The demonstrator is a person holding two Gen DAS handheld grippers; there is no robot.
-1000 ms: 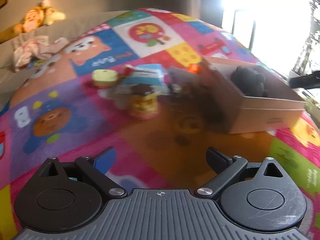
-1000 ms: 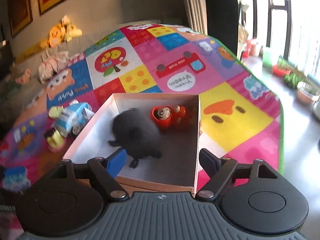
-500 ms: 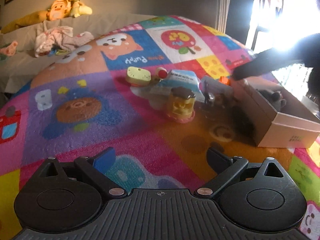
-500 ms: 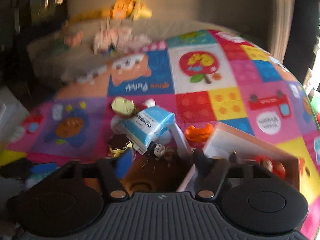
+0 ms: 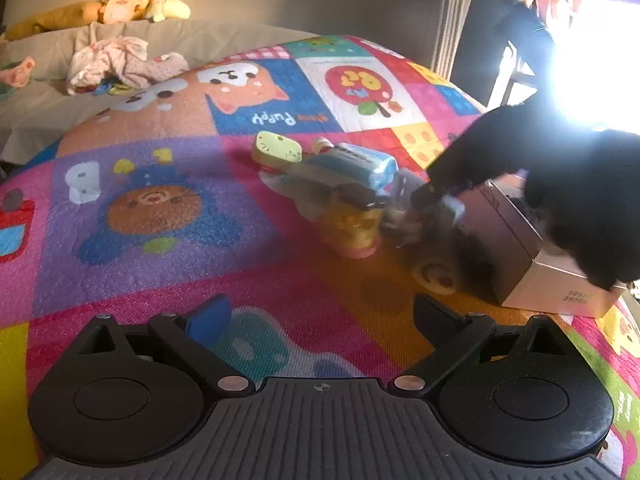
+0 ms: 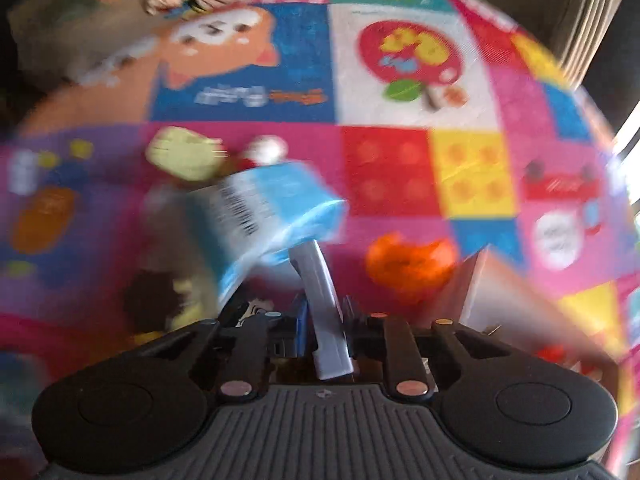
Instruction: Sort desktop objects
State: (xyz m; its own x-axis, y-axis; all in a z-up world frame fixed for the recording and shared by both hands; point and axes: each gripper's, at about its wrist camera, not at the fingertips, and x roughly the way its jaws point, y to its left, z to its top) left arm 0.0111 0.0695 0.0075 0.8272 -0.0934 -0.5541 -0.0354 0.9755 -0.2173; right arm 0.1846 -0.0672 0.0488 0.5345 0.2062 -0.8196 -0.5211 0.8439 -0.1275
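Note:
My right gripper (image 6: pixel 325 320) is shut on a flat grey-white slab (image 6: pixel 322 296) standing on edge between its fingers, close to the blue tissue pack (image 6: pixel 264 216). It shows as a dark shape in the left wrist view (image 5: pixel 436 200) beside the cardboard box (image 5: pixel 540 264). My left gripper (image 5: pixel 320 316) is open and empty, low over the colourful play mat (image 5: pixel 160 208). A yellow jar with a dark lid (image 5: pixel 352 224), a green cat-shaped case (image 5: pixel 278 152) and a small figure (image 6: pixel 256 308) lie in the cluster.
An orange toy (image 6: pixel 408 260) lies beside the box corner (image 6: pixel 480 280). Plush toys (image 5: pixel 132 0) and crumpled clothes (image 5: pixel 116 60) sit on the sofa behind the mat. Bright window light glares at the right.
My right gripper has swung from over the box to the cluster and shut on the grey-white slab. My left gripper has stayed open, its view shifting slightly.

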